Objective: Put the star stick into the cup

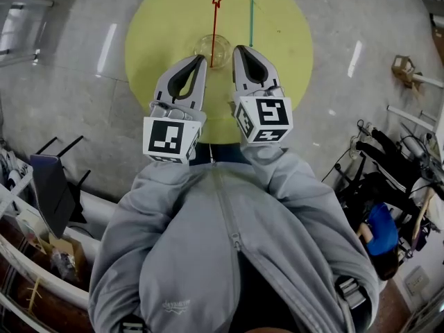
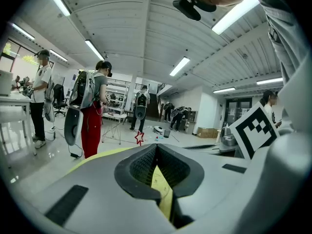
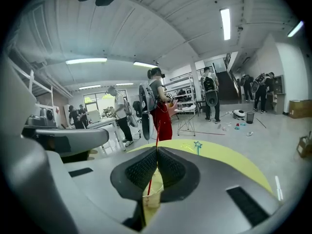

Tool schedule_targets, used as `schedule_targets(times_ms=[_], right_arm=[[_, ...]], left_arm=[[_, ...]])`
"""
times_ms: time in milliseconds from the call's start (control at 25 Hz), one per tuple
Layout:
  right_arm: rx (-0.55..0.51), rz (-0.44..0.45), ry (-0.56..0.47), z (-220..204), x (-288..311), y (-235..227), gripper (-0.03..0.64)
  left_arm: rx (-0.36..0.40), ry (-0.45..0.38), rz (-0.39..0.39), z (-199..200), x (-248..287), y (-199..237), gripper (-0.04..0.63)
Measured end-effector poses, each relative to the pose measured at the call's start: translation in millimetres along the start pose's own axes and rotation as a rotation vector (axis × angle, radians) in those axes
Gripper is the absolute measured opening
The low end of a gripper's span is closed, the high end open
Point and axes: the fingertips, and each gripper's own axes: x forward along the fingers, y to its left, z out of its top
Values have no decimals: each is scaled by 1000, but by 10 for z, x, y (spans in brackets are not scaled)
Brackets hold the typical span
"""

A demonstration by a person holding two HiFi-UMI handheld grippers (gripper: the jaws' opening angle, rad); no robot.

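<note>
A clear cup (image 1: 220, 46) stands near the middle of a round yellow table (image 1: 159, 26). The red star stick (image 1: 214, 26) stands upright in it, star on top. My left gripper (image 1: 202, 59) hangs just left of the cup, shut and empty. My right gripper (image 1: 238, 48) hangs just right of it, also shut with nothing in it. In the left gripper view only the red star (image 2: 140, 138) peeks over the closed gripper (image 2: 156, 147). In the right gripper view, cup (image 3: 152, 196) and stick (image 3: 149, 185) show through the hollow below the closed gripper (image 3: 157, 150).
A teal star stick (image 1: 250, 16) lies on the table past my right gripper, its star (image 3: 197, 145) at the far end. Several people with backpacks stand in the room beyond (image 2: 90, 111). Racks, boxes and cables crowd the floor at both sides (image 1: 52, 186).
</note>
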Motion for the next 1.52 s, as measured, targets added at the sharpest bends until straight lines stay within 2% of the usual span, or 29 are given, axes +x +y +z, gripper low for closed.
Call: schedule_targets(times_ms=[560,920,1160,1320,1520], right_arm=[[-77,-32,-123,862,-880,206,31],[-155,-14,-267,1470,-1489,490,31],[-158,11,-325,1678,-1737,637,31],[-173,16,-346,1757,-1813,684,31],[-184,10,-359,1801,-1919,723,31]], left_arm=[[40,-58,36,710,-562,-277,17],[58,-143,4,1225,-897,-554,17],[75,-206,9,1573,-1081,-708,17],[100,-226,42,1765,-1172,-747,17],[137,-222,51,1738,-1238,-806,17]])
